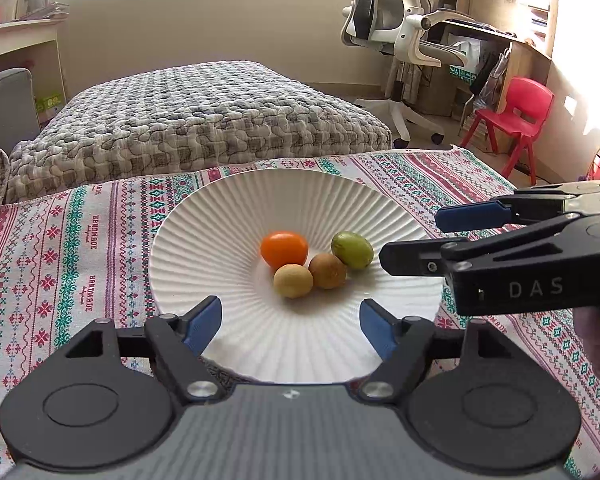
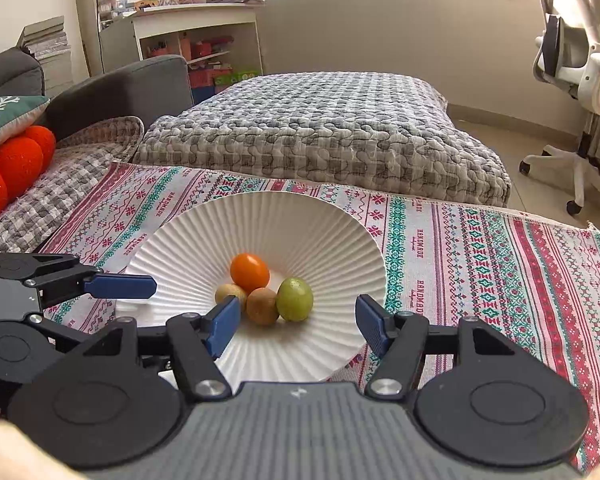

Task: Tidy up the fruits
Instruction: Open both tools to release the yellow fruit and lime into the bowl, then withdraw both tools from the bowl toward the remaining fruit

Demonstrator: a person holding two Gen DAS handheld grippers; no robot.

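A white ribbed plate [image 1: 204, 240] [image 2: 320, 232] sits on a patterned tablecloth. In its middle lie an orange fruit [image 1: 284, 249] [image 2: 249, 272], a green fruit [image 1: 352, 249] [image 2: 295, 299], a brown fruit [image 1: 327, 271] [image 2: 262, 306] and a pale yellow fruit [image 1: 293, 281] [image 2: 229, 293], touching one another. My left gripper [image 1: 290, 326] is open and empty over the plate's near rim. My right gripper [image 2: 298, 322] is open and empty, just short of the fruits; in the left wrist view it [image 1: 410, 236] reaches in from the right beside the green fruit.
The tablecloth [image 1: 60, 248] [image 2: 500, 264] covers the table. Behind it stands a quilted bed [image 1: 204, 120] [image 2: 324, 128]. A white office chair [image 1: 400, 40] and a red child's chair [image 1: 516, 116] stand at the right; a grey sofa with cushions [image 2: 16, 152] is at the left.
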